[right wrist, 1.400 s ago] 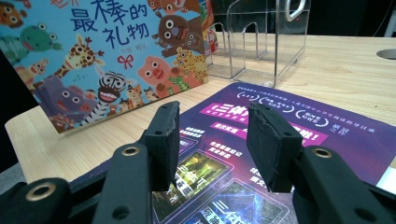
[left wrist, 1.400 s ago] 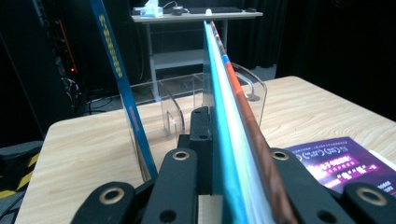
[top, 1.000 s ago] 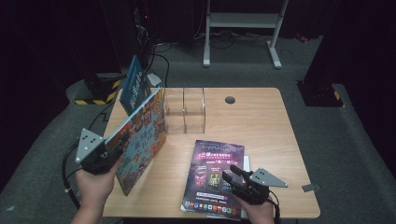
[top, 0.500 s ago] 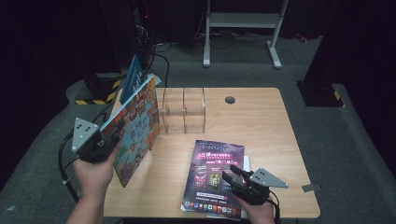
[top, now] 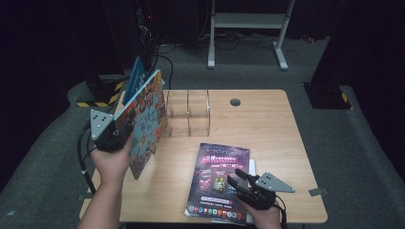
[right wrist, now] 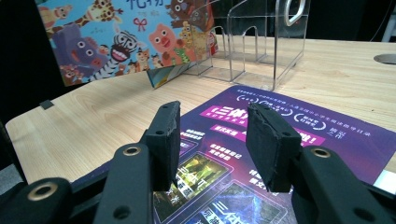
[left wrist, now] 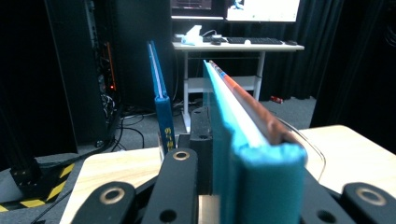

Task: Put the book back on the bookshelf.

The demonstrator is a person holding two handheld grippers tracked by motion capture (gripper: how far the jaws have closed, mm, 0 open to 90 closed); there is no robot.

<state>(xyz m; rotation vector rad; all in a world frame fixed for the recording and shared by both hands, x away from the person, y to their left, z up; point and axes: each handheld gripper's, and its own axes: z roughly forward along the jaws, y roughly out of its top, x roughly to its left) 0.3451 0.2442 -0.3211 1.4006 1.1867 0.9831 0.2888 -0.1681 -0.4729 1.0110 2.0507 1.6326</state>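
The pale wooden tabletop (top: 267,119) carries everything in play; toward its far left stands a clear acrylic divider rack (top: 188,113) with upright slots, and a thin blue book (top: 135,80) already stands on edge at the rack's left end.

Next in size is the large picture book with cartoon animals on its cover (top: 145,121); it is held up on edge and tilted, its lower corner near the tabletop, just left of the rack and leaning toward it. The left gripper (top: 125,125) is clamped on the book's near edge; in the left gripper view the book's teal edge (left wrist: 243,126) runs straight away from the jaws, so its long axis points on toward the rack, with the blue book (left wrist: 159,93) upright a little to the left. The coming move seems to turn on this: the free slots lie ahead and to the right of the held book, and the left hand is by far the nearer one.

A purple glossy magazine (top: 220,179) lies flat at the near edge; the right gripper (top: 235,180) rests over it with jaws parted, holding nothing.
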